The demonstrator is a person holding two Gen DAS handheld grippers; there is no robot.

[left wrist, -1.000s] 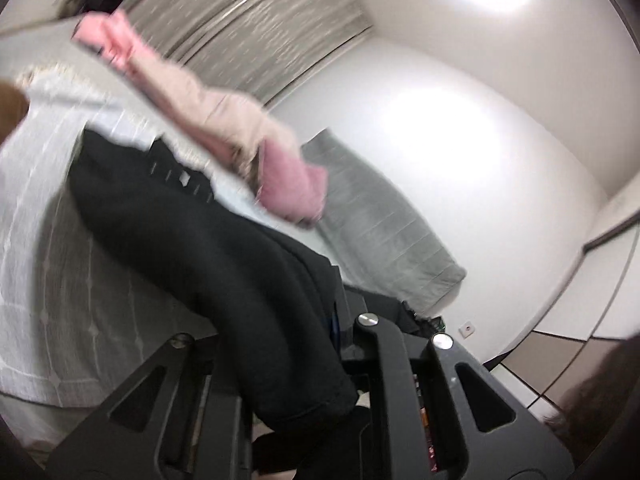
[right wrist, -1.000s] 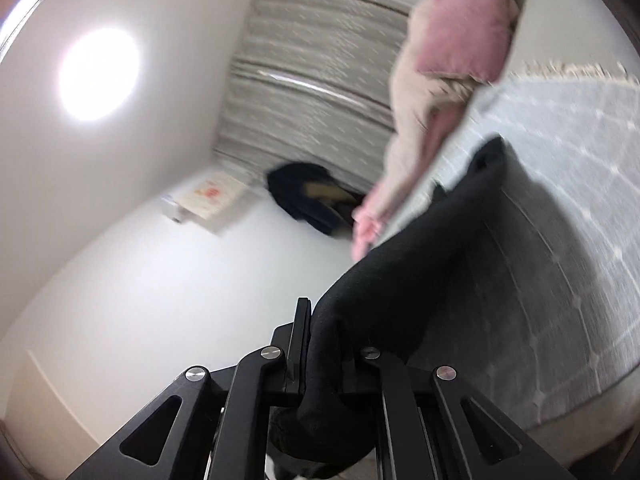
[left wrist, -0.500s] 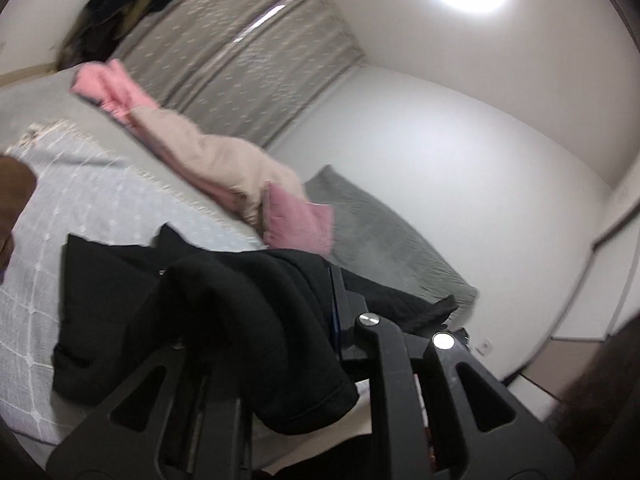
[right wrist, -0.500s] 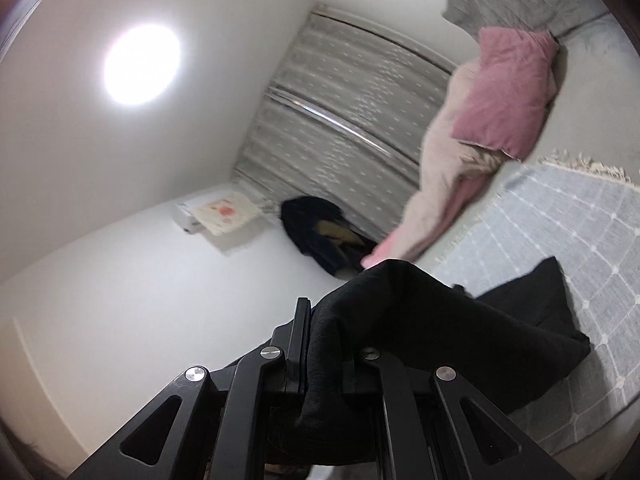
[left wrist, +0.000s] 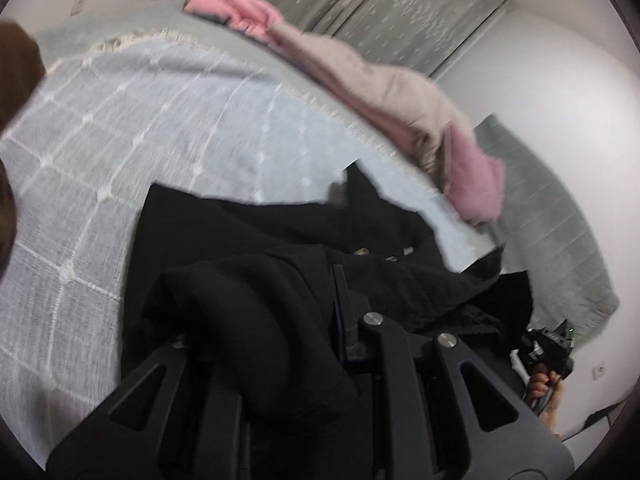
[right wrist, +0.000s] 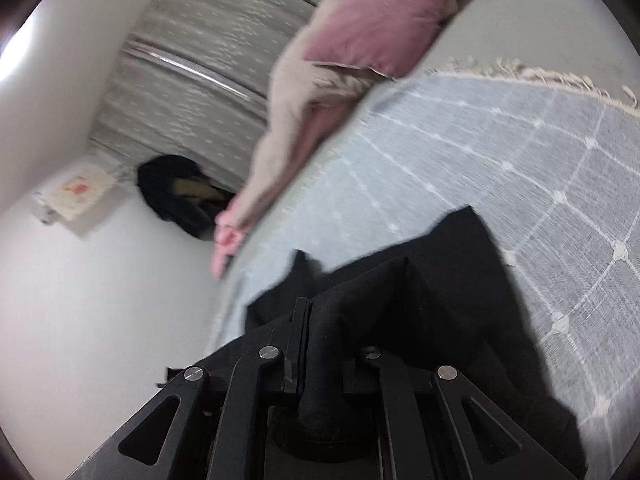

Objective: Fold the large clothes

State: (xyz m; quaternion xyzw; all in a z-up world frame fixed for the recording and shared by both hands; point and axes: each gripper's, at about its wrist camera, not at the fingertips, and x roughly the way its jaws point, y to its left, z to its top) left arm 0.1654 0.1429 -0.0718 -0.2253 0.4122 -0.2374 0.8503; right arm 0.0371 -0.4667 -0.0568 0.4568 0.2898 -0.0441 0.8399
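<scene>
The black garment (left wrist: 280, 248) lies partly on the pale blue checked blanket (left wrist: 120, 128) that covers the bed, with its near edge gathered up into both grippers. In the left wrist view, a thick fold of the cloth bulges over the left gripper (left wrist: 280, 320); its jaws are opening, yet the fabric sits between them and is draped over the near finger, so the grip on it reads as held. A few small pale buttons or snaps show on the cloth just beyond the fingers. Low at the right edge of this view, the right gripper's body and a few fingertips of the person's hand (left wrist: 544, 384) appear beside the garment's far end.

In the right wrist view, the right gripper (right wrist: 324, 344) is clenched on a rolled bunch of the same garment (right wrist: 440, 280), which rises as a ridge from between the fingers and spreads flat onto the blanket (right wrist: 520, 160) ahead.

Beyond the blanket's fringed edge lies a pink and beige bundle of bedding (left wrist: 360, 80), with a pink pillow (right wrist: 380, 20) at one end. A grey patterned curtain (right wrist: 192, 72) hangs behind, and a dark heap of clothes (right wrist: 176, 192) sits by the white wall
</scene>
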